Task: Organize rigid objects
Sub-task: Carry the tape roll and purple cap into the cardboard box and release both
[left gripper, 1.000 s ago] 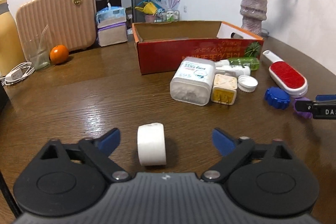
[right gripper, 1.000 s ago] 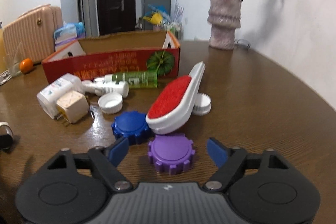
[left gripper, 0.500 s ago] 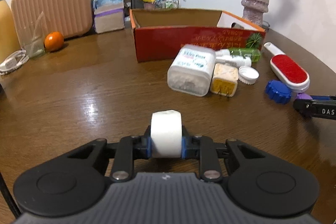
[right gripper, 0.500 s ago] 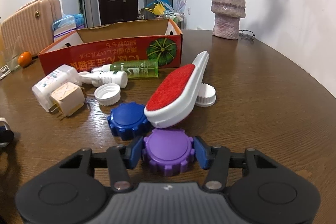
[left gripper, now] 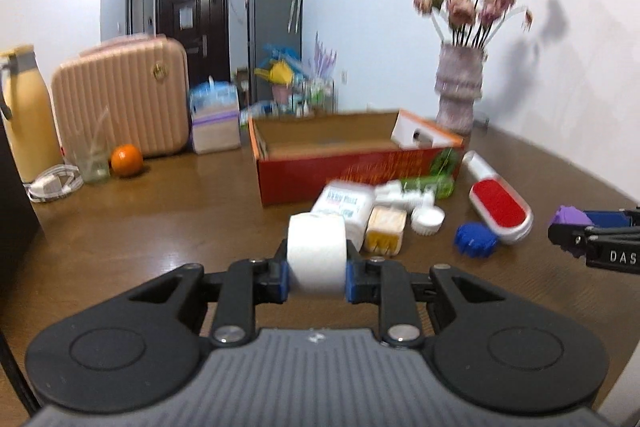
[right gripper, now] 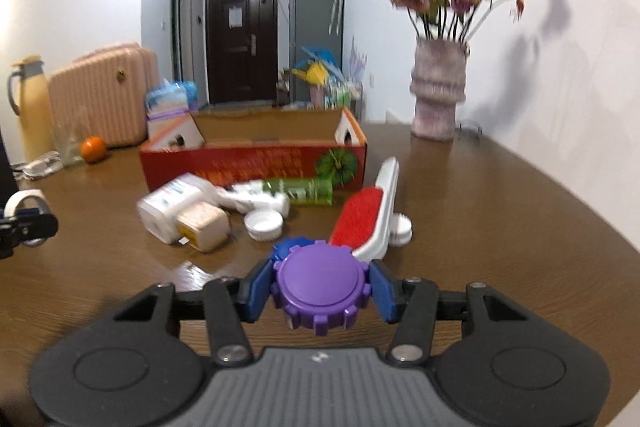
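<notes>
My left gripper [left gripper: 316, 277] is shut on a white tape roll [left gripper: 316, 251], held above the brown table [left gripper: 160, 227]. My right gripper [right gripper: 322, 293] is shut on a purple toothed cap [right gripper: 320, 287], also lifted off the table. From the left wrist view the purple cap [left gripper: 568, 215] shows at the right edge in the other gripper. Ahead stands the open red cardboard box [right gripper: 256, 167]. In front of it lie a white container [right gripper: 172, 203], a beige plug [right gripper: 204, 227], a green bottle [right gripper: 304, 189], a white cap [right gripper: 264, 225], a blue toothed cap [left gripper: 476, 239] and a red lint brush [right gripper: 368, 219].
A vase of flowers [right gripper: 438, 95] stands at the back right. At the back left are a pink case [left gripper: 120, 103], a tissue pack [left gripper: 214, 123], an orange [left gripper: 127, 159], a glass [left gripper: 92, 163], a yellow flask [left gripper: 24, 115] and a white cable [left gripper: 52, 183].
Both grippers closed, the left on the tape roll and the right on the purple cap. Both then rose off the table, so the box interior now shows.
</notes>
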{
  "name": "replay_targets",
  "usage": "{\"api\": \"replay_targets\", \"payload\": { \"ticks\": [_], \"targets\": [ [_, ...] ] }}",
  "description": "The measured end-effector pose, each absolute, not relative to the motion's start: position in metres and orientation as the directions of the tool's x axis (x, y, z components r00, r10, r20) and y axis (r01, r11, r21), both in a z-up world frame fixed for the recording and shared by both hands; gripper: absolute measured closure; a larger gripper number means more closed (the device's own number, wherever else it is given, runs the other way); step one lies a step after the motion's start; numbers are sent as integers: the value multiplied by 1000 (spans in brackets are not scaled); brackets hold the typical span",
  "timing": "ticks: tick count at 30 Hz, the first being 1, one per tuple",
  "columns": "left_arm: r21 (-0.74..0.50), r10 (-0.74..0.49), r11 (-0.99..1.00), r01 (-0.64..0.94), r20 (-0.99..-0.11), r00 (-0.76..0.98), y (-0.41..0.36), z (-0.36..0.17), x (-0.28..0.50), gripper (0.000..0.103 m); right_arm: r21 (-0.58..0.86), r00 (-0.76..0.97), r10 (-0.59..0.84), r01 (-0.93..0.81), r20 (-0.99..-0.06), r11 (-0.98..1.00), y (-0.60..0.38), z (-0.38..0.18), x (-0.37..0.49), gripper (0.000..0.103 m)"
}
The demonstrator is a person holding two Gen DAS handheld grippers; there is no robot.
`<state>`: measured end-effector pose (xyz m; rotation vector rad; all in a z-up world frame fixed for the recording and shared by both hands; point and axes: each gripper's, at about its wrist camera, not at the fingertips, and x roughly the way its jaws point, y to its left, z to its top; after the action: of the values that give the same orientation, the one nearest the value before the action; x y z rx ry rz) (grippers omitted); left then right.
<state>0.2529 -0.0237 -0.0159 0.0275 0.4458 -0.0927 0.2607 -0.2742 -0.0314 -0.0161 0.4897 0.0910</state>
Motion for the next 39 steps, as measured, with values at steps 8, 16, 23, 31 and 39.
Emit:
{"api": "replay_targets", "payload": {
  "ticks": [8,16,23,31,39],
  "targets": [
    [9,-75,997,80,-257,963,-27,25,199,78,-42,958,92,-108,-271,993,-261,19,198,52],
    [-6,-85,996,85,-154,984,-26,49,162,78,-73,983,105,-117,-149,990,-250,49,158,52],
    [-14,-69,998,68,-56,996,-24,71,154,78,-67,992,110,-114,-67,991,-242,66,149,52],
    [-28,-64,998,63,-11,998,-20,101,199,78,-47,990,135,-136,-35,990,-239,96,195,52],
    [-33,-63,998,62,-33,997,-14,135,275,78,12,980,189,-188,-61,982,-244,134,272,52]
  ]
}}
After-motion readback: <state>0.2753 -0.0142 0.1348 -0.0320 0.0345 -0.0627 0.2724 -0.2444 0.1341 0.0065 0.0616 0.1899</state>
